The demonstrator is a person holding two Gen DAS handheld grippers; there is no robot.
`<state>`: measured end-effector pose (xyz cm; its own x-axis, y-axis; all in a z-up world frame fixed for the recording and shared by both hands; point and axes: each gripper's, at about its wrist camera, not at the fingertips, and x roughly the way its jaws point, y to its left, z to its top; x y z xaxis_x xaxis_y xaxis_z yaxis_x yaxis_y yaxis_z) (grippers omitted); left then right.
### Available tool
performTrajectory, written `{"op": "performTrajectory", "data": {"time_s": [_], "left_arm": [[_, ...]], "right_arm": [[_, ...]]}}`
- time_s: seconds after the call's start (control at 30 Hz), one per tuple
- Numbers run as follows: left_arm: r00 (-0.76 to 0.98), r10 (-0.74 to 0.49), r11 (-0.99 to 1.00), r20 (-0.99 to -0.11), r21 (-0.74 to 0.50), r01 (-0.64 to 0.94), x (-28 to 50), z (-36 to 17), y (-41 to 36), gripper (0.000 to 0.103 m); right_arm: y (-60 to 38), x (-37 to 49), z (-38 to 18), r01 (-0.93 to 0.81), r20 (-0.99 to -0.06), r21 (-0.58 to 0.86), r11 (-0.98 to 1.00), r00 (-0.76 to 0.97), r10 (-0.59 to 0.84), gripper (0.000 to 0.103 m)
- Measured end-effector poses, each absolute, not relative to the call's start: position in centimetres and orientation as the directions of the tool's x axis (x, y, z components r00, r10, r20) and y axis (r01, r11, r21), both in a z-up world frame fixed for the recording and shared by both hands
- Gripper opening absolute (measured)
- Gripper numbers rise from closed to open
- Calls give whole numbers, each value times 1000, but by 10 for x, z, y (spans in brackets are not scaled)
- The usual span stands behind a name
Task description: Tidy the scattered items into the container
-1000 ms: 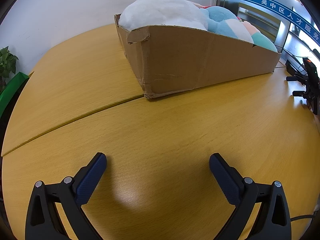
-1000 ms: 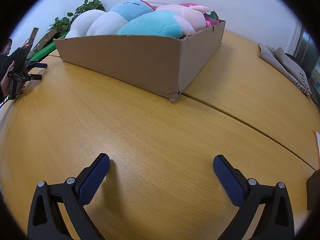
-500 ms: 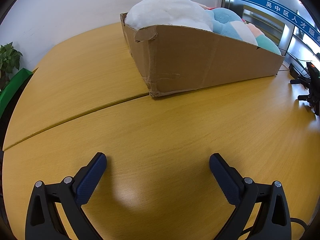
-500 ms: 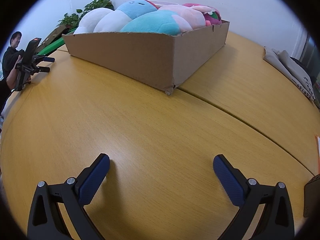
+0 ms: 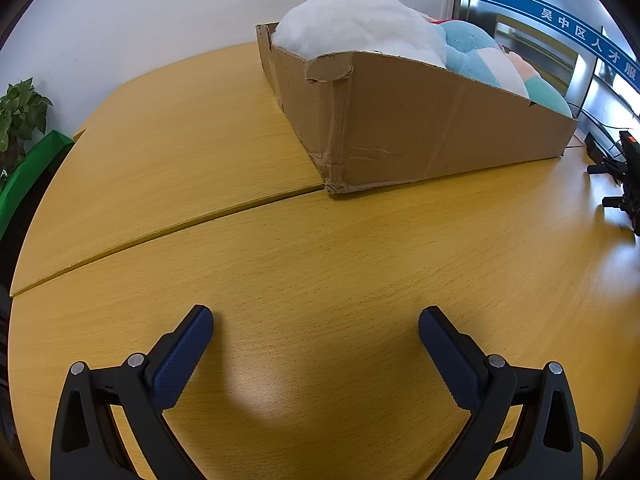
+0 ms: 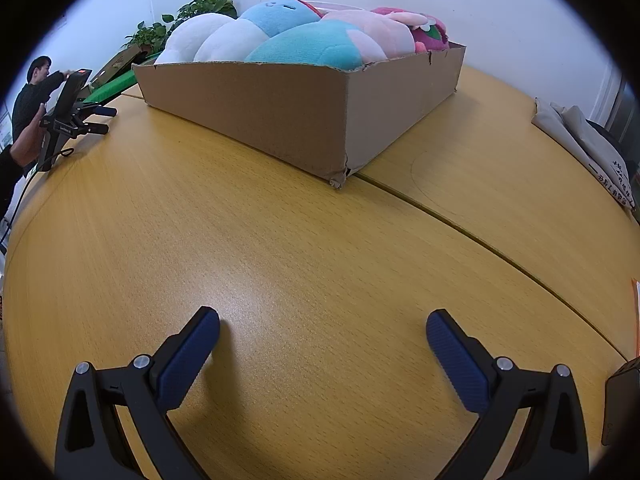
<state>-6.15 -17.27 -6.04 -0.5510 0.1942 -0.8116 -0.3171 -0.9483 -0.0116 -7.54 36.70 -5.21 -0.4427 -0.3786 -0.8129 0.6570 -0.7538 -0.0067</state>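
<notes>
A yellow wooden table (image 5: 320, 248) is filling both views, a curved seam crossing it. The shallow brown cardboard box (image 5: 420, 128) is sitting in the upper centre of each frame, heaped with plush toys: a white round plush (image 5: 360, 24), a light-blue plush (image 6: 280, 16), a pink plush (image 6: 380, 30). The left gripper (image 5: 316, 332) is hovering over bare tabletop at lower centre, fingers wide apart, holding nothing. The right gripper (image 6: 323, 334) is doing likewise. A black device stand (image 6: 68, 108) is standing at the left edge of the right view.
</notes>
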Motion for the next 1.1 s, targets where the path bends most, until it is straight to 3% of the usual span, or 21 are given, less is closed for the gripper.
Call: {"op": "performTrajectory", "data": {"time_s": [1.1], "left_arm": [[-551, 194, -948, -811, -11, -317, -58, -59, -178, 103]], "right_arm": [[367, -76, -53, 656, -812, -7, -755, -444, -378, 103]]}}
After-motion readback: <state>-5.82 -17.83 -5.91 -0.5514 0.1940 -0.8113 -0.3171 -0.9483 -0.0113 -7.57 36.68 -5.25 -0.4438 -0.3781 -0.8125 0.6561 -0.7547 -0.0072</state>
